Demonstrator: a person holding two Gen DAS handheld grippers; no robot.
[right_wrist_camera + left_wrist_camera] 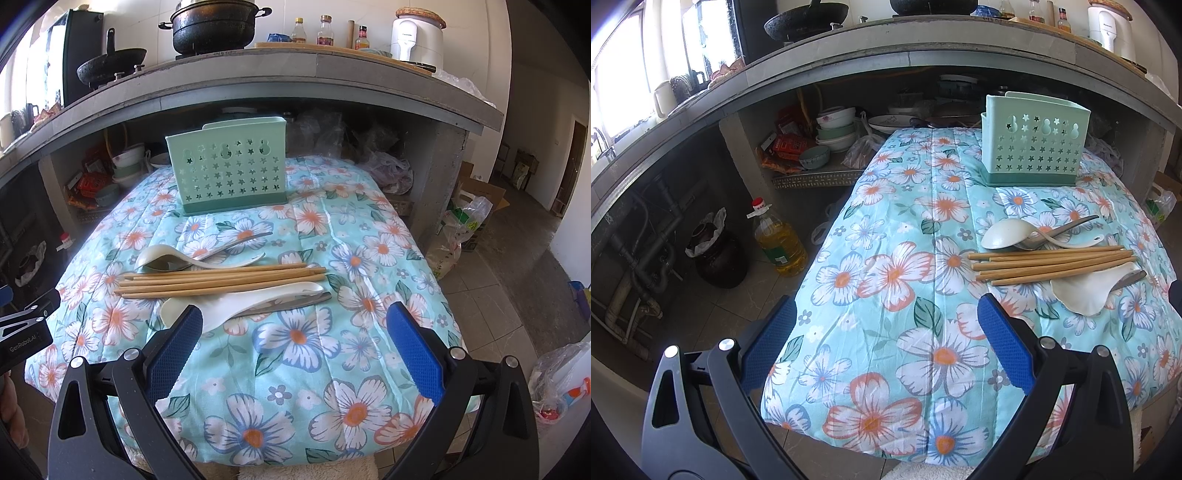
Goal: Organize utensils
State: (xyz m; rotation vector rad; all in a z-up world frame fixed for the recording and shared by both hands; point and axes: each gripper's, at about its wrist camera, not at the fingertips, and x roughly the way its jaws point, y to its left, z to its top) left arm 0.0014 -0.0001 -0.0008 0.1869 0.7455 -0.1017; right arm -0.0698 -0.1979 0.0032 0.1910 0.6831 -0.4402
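Hovering over the near edge of the floral cloth (295, 369) that covers the desk, the right hand-held gripper (295, 347) stands released, jaws wide apart and grasping nothing; the left hand-held gripper (886, 339) is likewise released and empty, on the left of the utensil pile. Taking the bundle of wooden chopsticks (221, 280) as landmark: just nearside of it lies a white plastic rice paddle (243, 302), with a dark metal utensil (295, 304) partly under its handle; its type cannot be told. On the far side of the chopsticks lie a white ladle-type spoon (159, 254) and a metal spoon (229, 245), overlapping at the bowls. Beyond these, well apart from the chopsticks, stands the green perforated utensil holder (225, 170), upright and apparently empty. Assessment: all items are light and rigid. Chopsticks are round and liable to roll or scatter; take hold mid-length, across the bundle. Paddle and spoons are smooth and likely slippery; grip at the handle, not the bowl. The padded cloth yields, which should help the fingers get under flat items. The holder is light and could tip if struck.
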